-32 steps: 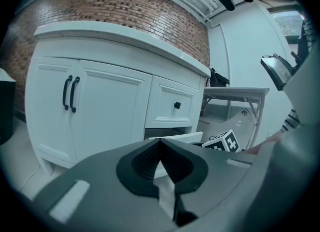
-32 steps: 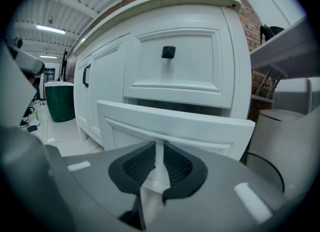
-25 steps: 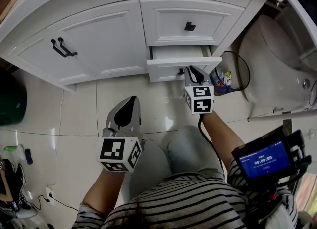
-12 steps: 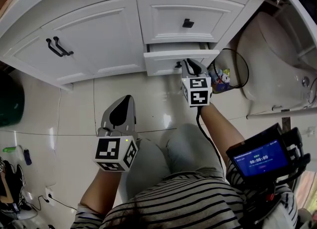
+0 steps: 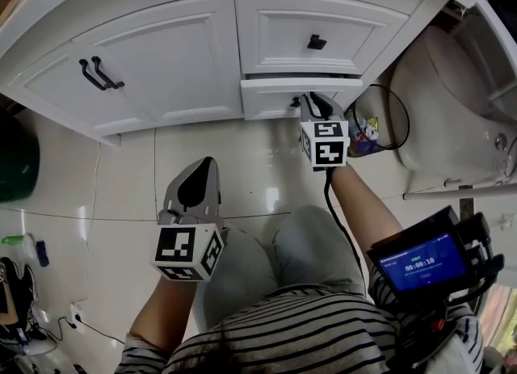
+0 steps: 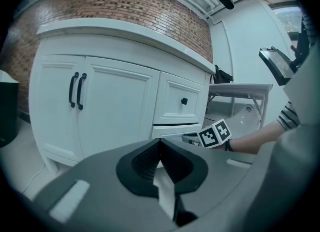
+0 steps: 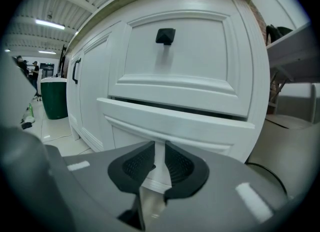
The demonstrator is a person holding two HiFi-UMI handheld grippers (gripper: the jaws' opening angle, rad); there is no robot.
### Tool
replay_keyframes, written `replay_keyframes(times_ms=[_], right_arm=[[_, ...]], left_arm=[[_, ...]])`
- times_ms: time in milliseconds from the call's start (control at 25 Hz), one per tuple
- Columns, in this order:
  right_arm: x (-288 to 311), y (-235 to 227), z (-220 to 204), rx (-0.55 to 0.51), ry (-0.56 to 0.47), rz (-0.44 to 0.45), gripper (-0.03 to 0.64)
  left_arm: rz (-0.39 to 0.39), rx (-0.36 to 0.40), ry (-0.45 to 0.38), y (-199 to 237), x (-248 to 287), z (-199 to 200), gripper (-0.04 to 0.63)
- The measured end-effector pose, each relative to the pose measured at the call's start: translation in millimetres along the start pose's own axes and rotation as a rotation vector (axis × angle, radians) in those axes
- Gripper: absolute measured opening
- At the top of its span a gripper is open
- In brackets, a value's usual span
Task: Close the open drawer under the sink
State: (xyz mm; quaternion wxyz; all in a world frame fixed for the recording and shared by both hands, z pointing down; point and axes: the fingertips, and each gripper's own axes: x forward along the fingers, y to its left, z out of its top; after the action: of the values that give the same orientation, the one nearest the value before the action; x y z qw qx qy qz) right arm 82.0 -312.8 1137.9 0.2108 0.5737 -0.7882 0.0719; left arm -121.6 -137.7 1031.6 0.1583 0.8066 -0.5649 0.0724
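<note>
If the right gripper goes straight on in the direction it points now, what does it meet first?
Most likely the front of the lower drawer, not fully shut, directly ahead of the right gripper. The gap between them is hard to judge.

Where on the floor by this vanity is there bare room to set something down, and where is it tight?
Bare tile lies between the double cabinet doors and the left gripper, open leftward toward the green bin. Crowded at right: the right gripper is at the lower drawer, and a small basket fills the gap beside the toilet.
</note>
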Motion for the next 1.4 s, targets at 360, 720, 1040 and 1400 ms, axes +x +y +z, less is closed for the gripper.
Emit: replay_keyframes(times_ms=[360,720,1040,1400], right_arm=[[12,4,2,-0.015,0.032,-0.009,0.063],[20,1,5,0.046,0.021,-0.046,0.061],[25,-11,6,0.082,0.027,-0.107,0.016],[29,-12,9,0.121,0.014,-0.109,0.02]], left_arm=[[0.008,-0.014,0.001,19,0,-5,0.015],[0.021,-0.007,-0.01,29,-3,-5,0.015],[0.029,-0.023,-0.013,33,-3,-5,0.015],[0.035,-0.009,-0.005,32,-2,-5,0.015]])
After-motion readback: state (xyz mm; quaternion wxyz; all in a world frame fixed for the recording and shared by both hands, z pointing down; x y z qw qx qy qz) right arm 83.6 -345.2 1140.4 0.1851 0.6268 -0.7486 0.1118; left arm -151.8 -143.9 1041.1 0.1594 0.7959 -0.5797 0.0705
